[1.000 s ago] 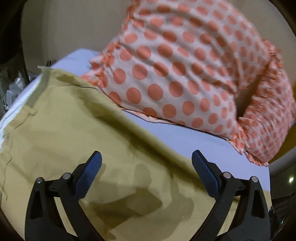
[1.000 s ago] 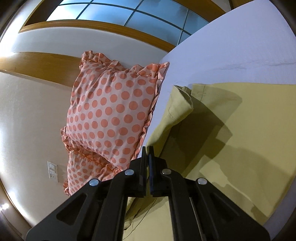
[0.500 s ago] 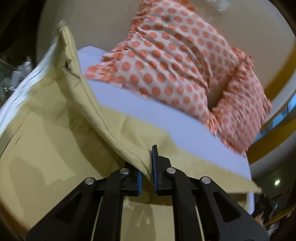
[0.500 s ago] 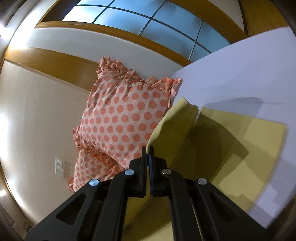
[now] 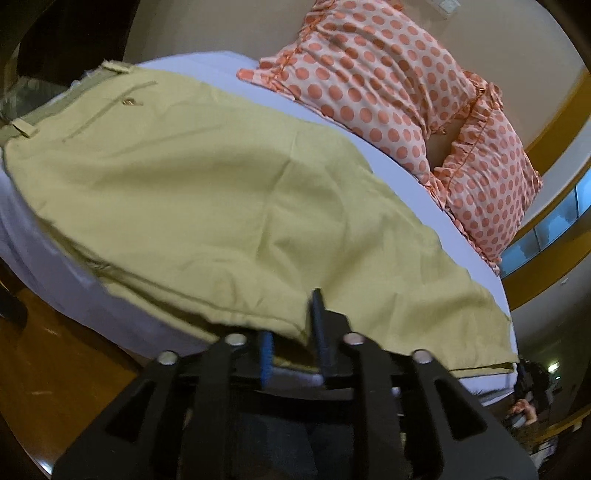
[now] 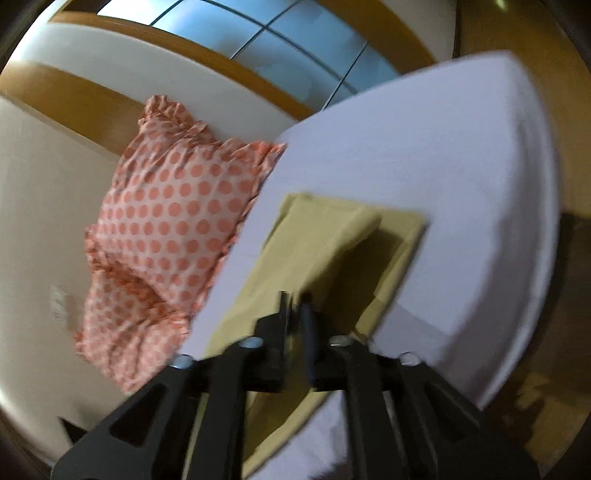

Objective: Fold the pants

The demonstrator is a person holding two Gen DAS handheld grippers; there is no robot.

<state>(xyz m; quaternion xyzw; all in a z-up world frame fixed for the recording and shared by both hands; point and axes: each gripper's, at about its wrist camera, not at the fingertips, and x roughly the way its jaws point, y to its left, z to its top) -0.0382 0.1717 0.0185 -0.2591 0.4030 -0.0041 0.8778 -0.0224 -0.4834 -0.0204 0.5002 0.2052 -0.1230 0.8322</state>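
Olive-yellow pants (image 5: pixel 207 192) lie spread on a bed with a white sheet (image 5: pixel 406 173), waistband at the far left. My left gripper (image 5: pixel 293 332) is shut on the near edge of the pants, with fabric pinched between its blue pads. In the right wrist view the pants (image 6: pixel 332 236) show folded over, and my right gripper (image 6: pixel 295 314) is shut on a lifted fold of the fabric, held above the sheet (image 6: pixel 443 155).
Two orange polka-dot pillows (image 5: pixel 388 85) lean against the wall behind the pants; they also show in the right wrist view (image 6: pixel 173 206). A window (image 6: pixel 258 33) sits above a wooden headboard. Wooden floor (image 5: pixel 55 354) lies below the bed's edge.
Both grippers have pulled back toward the bed's near edge with the fabric. The leg that was lifted now lies laid over, so the pants look folded lengthwise. The left gripper closed one second ago.
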